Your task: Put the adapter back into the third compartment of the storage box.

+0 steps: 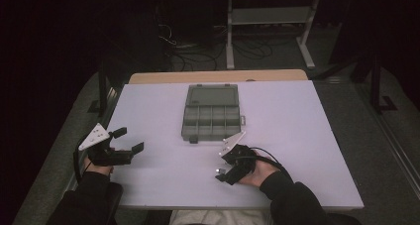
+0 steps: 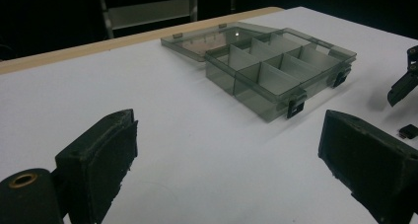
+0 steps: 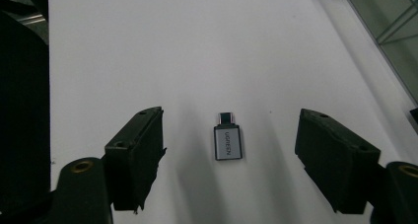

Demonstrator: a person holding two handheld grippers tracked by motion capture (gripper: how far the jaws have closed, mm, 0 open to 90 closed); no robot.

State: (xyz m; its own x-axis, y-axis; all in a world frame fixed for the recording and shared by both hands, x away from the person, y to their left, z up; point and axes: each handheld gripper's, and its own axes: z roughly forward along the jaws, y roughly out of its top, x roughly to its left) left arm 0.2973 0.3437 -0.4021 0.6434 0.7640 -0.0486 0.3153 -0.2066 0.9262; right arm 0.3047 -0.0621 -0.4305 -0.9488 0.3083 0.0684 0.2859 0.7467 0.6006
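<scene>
A small grey adapter (image 3: pixel 227 141) lay flat on the white table (image 3: pixel 197 46) — metal plug end pointing away, printed lettering along its top — between the right gripper's (image 3: pixel 229 150) spread jaws, touching neither

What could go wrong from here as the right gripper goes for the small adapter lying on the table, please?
The adapter lies flat and low between the right gripper, whose pads do not touch it, so they may skid over it or flick it away. It sits slightly nearer one pad, so closing could twist it. The organizer box stands open close by; a wide swing could knock it.
</scene>
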